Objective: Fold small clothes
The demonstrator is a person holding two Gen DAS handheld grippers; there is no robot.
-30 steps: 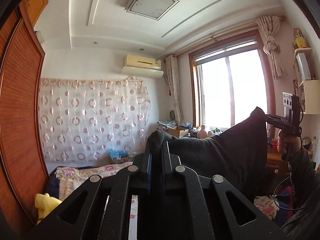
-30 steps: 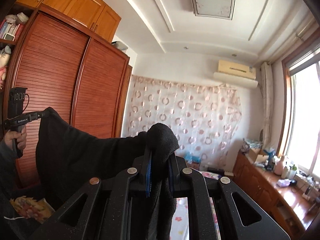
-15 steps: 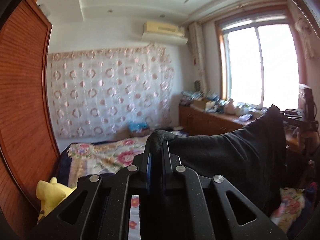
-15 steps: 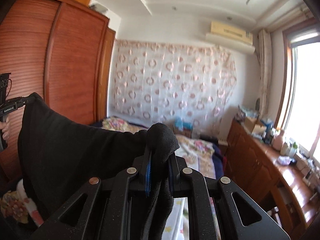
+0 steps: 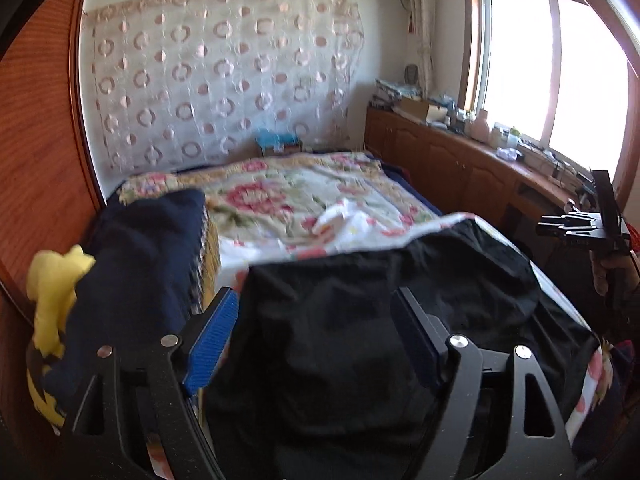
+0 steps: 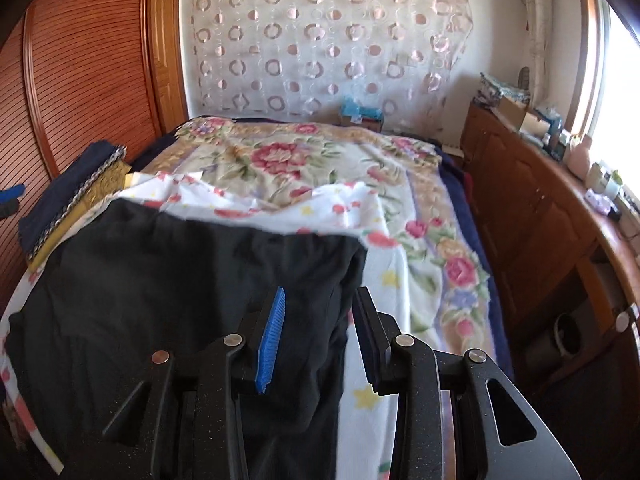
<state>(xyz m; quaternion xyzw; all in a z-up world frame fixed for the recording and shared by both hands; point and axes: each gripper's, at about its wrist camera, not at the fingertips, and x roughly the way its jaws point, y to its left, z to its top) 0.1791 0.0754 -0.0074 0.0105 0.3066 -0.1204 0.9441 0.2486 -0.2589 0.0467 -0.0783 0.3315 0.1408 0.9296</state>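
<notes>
A black garment [image 5: 384, 320] lies spread across the near end of the bed, on a white flowered sheet [image 5: 360, 232]. My left gripper [image 5: 314, 294] hangs over the garment's left part. Its jaws are opening and stand wide, with cloth beneath them and neither pad pressing on it. In the right wrist view the same garment [image 6: 180, 280] fills the lower left. My right gripper [image 6: 320, 292] is over the garment's right edge, jaws opening and partly apart, cloth loose between them. The right gripper [image 5: 576, 226] also shows at the right of the left wrist view, held by a hand.
A folded dark blue pile [image 5: 152, 256] and a yellow plush toy [image 5: 52, 292] sit at the bed's left side by the wooden wardrobe [image 6: 80, 80]. A floral bedspread [image 6: 288, 160] covers the far bed. A cluttered wooden cabinet [image 6: 540, 208] runs along the window.
Both grippers came down from holding the black garment stretched in the air. The garment now lies on the bed, and both sets of jaws have opened and let it go.
</notes>
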